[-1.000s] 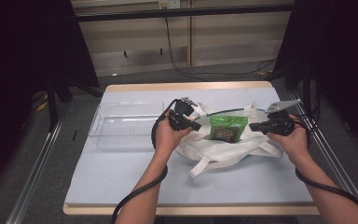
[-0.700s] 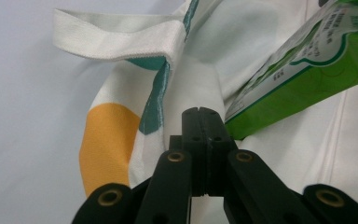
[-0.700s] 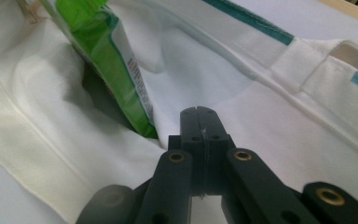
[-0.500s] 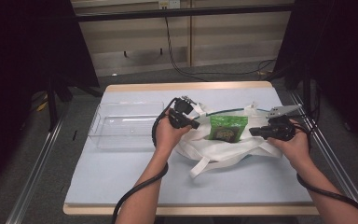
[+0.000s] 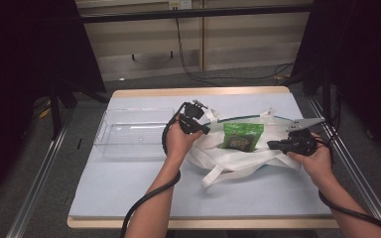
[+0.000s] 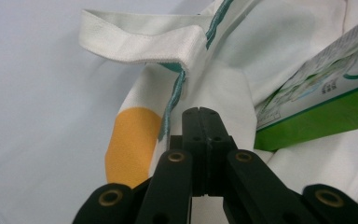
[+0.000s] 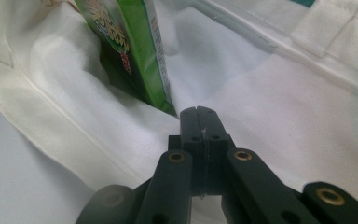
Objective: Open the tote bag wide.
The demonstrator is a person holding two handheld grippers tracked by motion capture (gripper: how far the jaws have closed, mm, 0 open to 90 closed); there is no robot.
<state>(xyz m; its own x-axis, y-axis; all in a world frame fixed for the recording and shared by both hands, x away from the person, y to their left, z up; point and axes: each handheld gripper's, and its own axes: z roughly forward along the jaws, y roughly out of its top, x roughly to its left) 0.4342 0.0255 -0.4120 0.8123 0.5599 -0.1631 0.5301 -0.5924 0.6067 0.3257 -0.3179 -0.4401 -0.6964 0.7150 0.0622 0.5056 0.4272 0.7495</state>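
Cloth fills the middle of the high view: a white tote bag (image 5: 238,156) lies flat on the pale blue table top (image 5: 129,183), its straps trailing toward the person, and a green packet (image 5: 240,136) rests in the bag's mouth. The left gripper (image 5: 202,128) sits at the bag's left edge and the right gripper (image 5: 274,145) at its right edge, each held in a hand, with black cables running back along the forearms. A clear plastic tray (image 5: 131,134) stands on the table just to the left of the bag. Writing on the packet is too small to read from up here.

In the left gripper view the two black jaws are pressed together, tips meeting with nothing visible between them, hovering close over the bag's white cloth (image 6: 223,79). A folded strap (image 6: 140,39) with teal stitching crosses above, and an orange patch (image 6: 130,140) is printed on the cloth to the left. The packet (image 6: 321,102) lies at the right, showing a green band and a pale panel of small print that cannot be made out.

In the right gripper view the jaws are likewise closed on themselves, empty, just above the bag's cloth (image 7: 307,116). The packet (image 7: 135,51) stands tilted inside the bag, just beyond the tips; its face carries yellow and red lettering, seen too obliquely to read.
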